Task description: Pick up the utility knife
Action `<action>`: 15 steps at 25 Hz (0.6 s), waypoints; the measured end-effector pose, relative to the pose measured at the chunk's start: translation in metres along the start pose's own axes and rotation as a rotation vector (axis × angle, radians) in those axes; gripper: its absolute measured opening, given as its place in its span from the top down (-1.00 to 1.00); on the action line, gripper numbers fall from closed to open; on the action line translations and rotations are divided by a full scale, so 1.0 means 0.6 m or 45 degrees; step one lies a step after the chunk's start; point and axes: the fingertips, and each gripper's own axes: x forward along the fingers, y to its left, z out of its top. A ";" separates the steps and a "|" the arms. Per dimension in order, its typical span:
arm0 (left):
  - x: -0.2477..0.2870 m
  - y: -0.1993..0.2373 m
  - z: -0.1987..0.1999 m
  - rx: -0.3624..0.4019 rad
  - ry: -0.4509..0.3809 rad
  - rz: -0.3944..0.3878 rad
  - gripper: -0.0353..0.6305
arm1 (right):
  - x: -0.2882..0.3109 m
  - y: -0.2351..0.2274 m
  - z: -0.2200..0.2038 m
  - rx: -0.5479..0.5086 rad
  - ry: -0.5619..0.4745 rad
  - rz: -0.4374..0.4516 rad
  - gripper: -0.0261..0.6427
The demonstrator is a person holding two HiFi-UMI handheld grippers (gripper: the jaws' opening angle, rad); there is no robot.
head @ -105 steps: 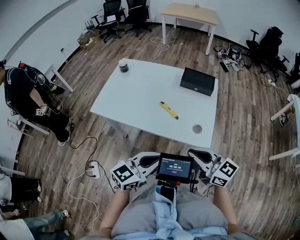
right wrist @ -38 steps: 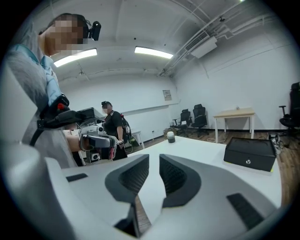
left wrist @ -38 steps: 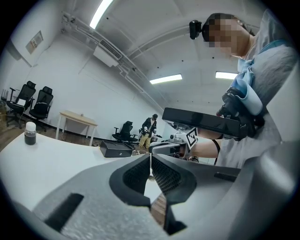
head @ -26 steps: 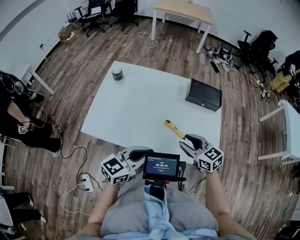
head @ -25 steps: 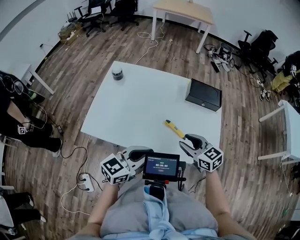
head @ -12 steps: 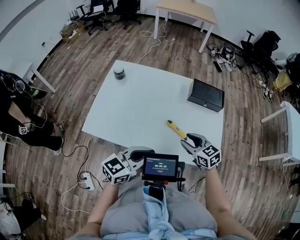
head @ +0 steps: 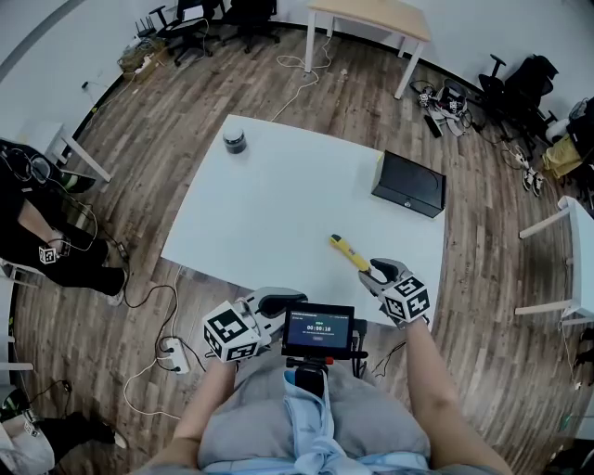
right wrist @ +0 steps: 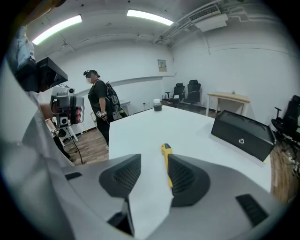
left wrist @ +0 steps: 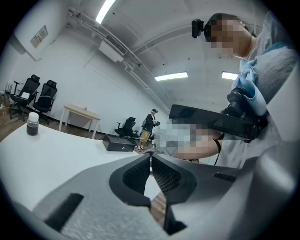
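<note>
The yellow utility knife [right wrist: 165, 154] lies flat at the lower right of the white desk [head: 278, 199], its near end hidden behind one jaw of the spread right gripper [right wrist: 153, 162], while the left gripper [left wrist: 151, 161], jaws pressed together, hangs just off the desk's near edge.

Room notes: wood plank floor [head: 186, 121] seen all round big white table [head: 278, 204]. Light wooden desk [head: 380, 17] set against far white wall [head: 501, 19]. Black office chairs [head: 241, 14] parked in far left corner, more dark chairs [head: 520, 79] bunched at right. White cable [head: 302, 65] left trailing over floor, power strip [head: 176, 355] laid near left. Ceiling strip lights [right wrist: 145, 17] switched on, AC unit [right wrist: 213, 21] mounted up high, small poster [right wrist: 161, 64] pinned on wall.
</note>
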 end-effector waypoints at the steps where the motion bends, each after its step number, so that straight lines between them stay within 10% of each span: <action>1: 0.000 -0.001 -0.002 -0.001 0.003 0.001 0.84 | 0.003 -0.004 -0.006 0.001 0.014 -0.004 0.46; 15: 0.005 0.001 -0.014 -0.023 0.041 0.009 0.84 | 0.062 -0.029 -0.043 -0.015 0.174 -0.003 0.46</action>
